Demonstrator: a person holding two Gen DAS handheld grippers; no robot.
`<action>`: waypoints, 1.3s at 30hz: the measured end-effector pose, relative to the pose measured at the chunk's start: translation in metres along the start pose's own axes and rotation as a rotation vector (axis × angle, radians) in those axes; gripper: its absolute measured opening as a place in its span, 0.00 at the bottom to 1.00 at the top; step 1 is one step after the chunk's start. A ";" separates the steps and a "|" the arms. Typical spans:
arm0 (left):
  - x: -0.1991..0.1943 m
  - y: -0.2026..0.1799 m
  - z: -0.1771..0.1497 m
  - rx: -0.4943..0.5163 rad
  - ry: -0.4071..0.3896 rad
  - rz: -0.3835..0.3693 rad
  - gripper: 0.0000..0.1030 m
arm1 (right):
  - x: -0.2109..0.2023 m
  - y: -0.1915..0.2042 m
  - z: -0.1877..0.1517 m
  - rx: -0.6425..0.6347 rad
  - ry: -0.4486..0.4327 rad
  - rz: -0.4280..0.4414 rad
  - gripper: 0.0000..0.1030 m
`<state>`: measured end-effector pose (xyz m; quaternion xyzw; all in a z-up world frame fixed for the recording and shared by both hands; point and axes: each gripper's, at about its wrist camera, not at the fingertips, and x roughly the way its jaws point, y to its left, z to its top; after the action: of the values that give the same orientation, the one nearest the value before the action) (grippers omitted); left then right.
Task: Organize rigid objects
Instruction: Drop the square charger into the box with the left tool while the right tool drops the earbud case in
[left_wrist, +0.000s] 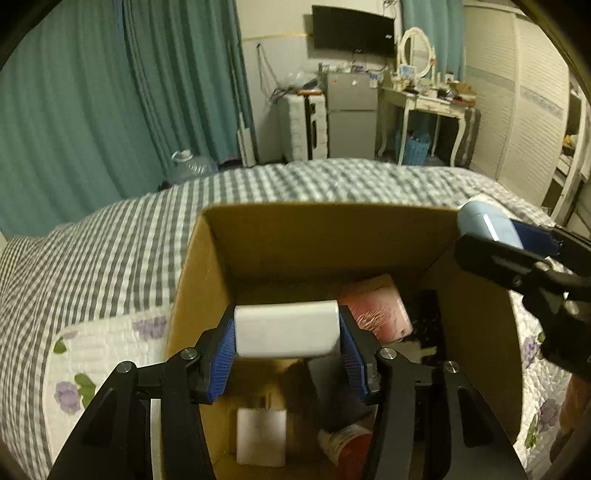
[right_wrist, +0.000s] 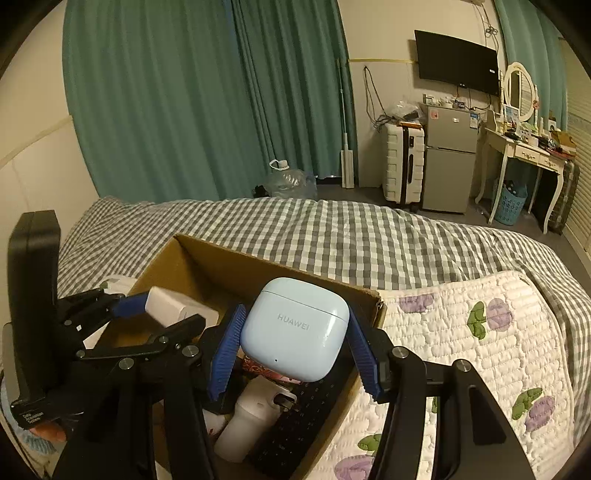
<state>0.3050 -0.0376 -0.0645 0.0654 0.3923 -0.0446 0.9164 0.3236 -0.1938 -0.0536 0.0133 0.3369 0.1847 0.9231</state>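
Note:
An open cardboard box (left_wrist: 332, 229) stands on the bed; it also shows in the right wrist view (right_wrist: 229, 266). My left gripper (left_wrist: 287, 334) is shut on a white rectangular charger block (left_wrist: 287, 332) and holds it over the box's inside; the block also shows in the right wrist view (right_wrist: 173, 304). My right gripper (right_wrist: 295, 332) is shut on a pale blue Huawei earbud case (right_wrist: 295, 328), above the box's right part. The case also shows in the left wrist view (left_wrist: 487, 225) at the box's right wall.
In the box lie a pink item (left_wrist: 376, 306), a white block (left_wrist: 260, 435), a red-labelled tube (left_wrist: 347, 443), a white handle-shaped device (right_wrist: 255, 413) and a black keyboard (right_wrist: 306, 417). A grey checked blanket (right_wrist: 369, 236) and a floral quilt (right_wrist: 480, 350) surround it.

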 end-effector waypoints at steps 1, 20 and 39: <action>-0.002 0.002 -0.002 0.000 -0.011 0.014 0.57 | 0.001 0.001 -0.001 -0.002 0.005 -0.005 0.54; -0.057 0.054 -0.018 -0.053 -0.105 0.016 0.64 | 0.067 0.061 0.010 -0.124 0.157 -0.016 0.55; -0.125 0.058 -0.014 -0.092 -0.175 0.045 0.68 | -0.008 0.059 0.037 -0.051 0.043 -0.080 0.79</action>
<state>0.2163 0.0257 0.0216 0.0281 0.3106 -0.0115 0.9500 0.3215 -0.1376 -0.0108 -0.0275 0.3521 0.1564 0.9224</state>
